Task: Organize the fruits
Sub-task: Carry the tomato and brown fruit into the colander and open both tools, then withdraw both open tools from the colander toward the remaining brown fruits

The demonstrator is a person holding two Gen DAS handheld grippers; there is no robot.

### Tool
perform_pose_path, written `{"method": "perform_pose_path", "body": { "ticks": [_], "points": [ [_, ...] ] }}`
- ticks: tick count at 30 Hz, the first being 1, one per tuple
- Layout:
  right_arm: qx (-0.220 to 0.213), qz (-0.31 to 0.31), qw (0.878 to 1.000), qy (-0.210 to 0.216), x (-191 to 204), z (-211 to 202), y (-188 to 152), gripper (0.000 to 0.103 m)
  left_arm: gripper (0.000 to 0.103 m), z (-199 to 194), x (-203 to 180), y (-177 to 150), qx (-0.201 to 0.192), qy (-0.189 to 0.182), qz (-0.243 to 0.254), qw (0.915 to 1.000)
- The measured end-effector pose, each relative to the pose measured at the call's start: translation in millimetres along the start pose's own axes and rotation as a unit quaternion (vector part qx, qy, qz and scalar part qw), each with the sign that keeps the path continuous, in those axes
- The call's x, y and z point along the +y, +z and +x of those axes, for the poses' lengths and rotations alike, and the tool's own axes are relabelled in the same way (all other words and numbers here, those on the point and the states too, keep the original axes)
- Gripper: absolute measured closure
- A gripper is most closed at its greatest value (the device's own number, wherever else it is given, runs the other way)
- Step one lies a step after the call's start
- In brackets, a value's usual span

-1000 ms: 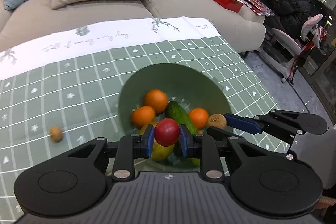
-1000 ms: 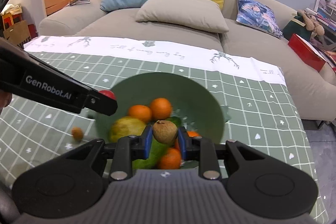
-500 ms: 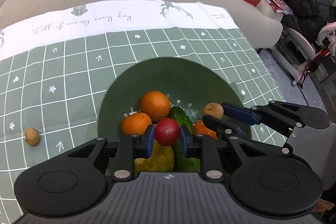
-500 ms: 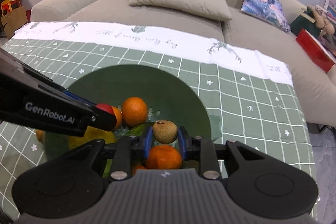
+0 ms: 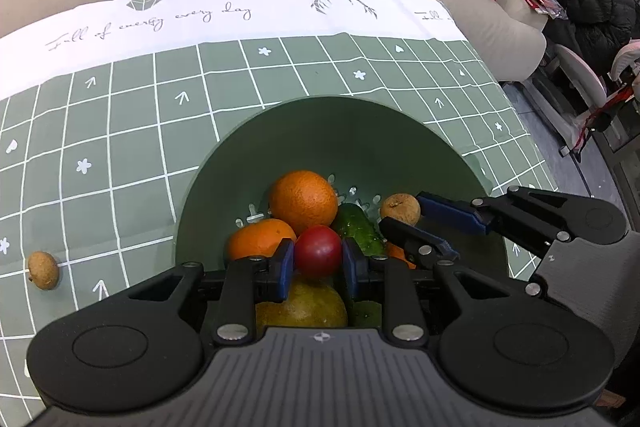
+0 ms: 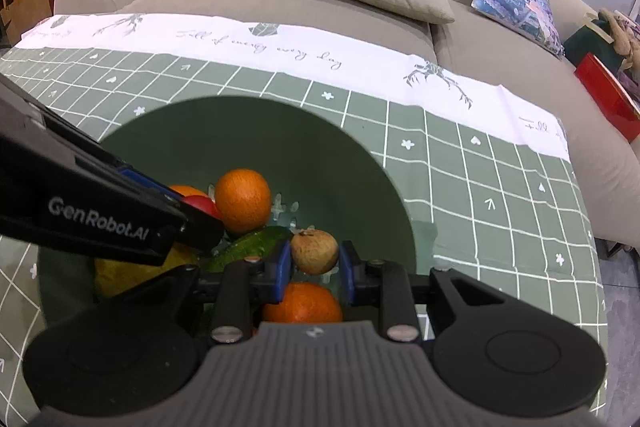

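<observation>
My left claw (image 5: 318,263) is clenched on a small red fruit (image 5: 318,251), pinched between its blue pads and hanging over the near side of the green bowl (image 5: 280,131). My right claw (image 6: 314,269) is grasping a small brown fruit (image 6: 314,251) the same way, also above the bowl's inside, and from the left camera I see it reaching in from the right with that fruit at its tips. In the bowl lie a large orange (image 5: 303,202), a second orange (image 5: 260,241) just beside it, a cucumber (image 5: 356,233) touching the large orange, and a yellowish fruit (image 5: 304,305) under my left claw. The right camera shows another orange (image 6: 302,303) directly beneath the brown fruit. The bowl sits on a desk covered by a green checked cloth (image 5: 140,131) with a white border. A second brown fruit (image 5: 43,269) rests on the cloth, well apart from the bowl, to its left. A sofa (image 6: 320,15) with cushions stands beyond the desk.
</observation>
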State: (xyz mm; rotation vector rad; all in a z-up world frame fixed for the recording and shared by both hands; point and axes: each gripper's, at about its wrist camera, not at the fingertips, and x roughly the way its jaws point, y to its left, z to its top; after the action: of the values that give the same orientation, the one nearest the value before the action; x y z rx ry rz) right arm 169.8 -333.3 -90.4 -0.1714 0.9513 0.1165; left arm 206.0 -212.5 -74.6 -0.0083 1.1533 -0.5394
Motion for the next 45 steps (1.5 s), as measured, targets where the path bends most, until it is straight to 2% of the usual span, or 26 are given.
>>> {"method": "perform_pose_path", "body": {
  "ticks": [9,14,21,25,28,30,32,38,45],
  "points": [
    [0.003,-0.003,1.0,-0.003,1.3,2.8,-2.1,0.081,0.074,3.9,-0.5,1.0,0.008,-0.007,0.008,0.9999],
    [0.002,-0.001,1.0,-0.005,2.4,1.7,-1.7,0.081,0.067,1.5,1.4,3.1,0.008,-0.008,0.005,0.9999],
    [-0.007,-0.002,1.0,-0.007,7.6,-11.7,3.1,0.08,0.066,-21.2,-3.9,2.8,-0.012,0.0,0.021,0.9997],
    [-0.016,0.01,1.0,-0.011,12.4,-27.4,8.0,0.07,0.065,-44.5,-7.0,-0.1,-0.038,0.018,0.029,0.9987],
    [-0.019,0.023,0.999,-0.01,17.7,-40.3,10.1,0.069,0.064,-63.5,-4.6,-2.9,-0.056,0.036,0.035,0.9972],
    [-0.019,0.037,0.999,-0.009,22.0,-48.3,11.4,0.065,0.064,-74.7,-0.7,-4.9,-0.063,0.049,0.039,0.9961],
    [-0.018,0.058,0.998,-0.01,26.5,-56.8,11.6,0.055,0.064,-86.5,3.0,-9.2,-0.07,0.065,0.043,0.9945],
    [-0.011,0.101,0.995,0.007,48.9,-79.1,5.0,0.053,0.061,-114.4,15.3,-30.4,-0.087,0.087,0.045,0.9914],
    [-0.018,0.119,0.993,0.022,83.5,-99.0,-10.8,0.05,0.061,-134.8,36.8,-59.6,-0.094,0.092,0.039,0.9905]
  ]
}}
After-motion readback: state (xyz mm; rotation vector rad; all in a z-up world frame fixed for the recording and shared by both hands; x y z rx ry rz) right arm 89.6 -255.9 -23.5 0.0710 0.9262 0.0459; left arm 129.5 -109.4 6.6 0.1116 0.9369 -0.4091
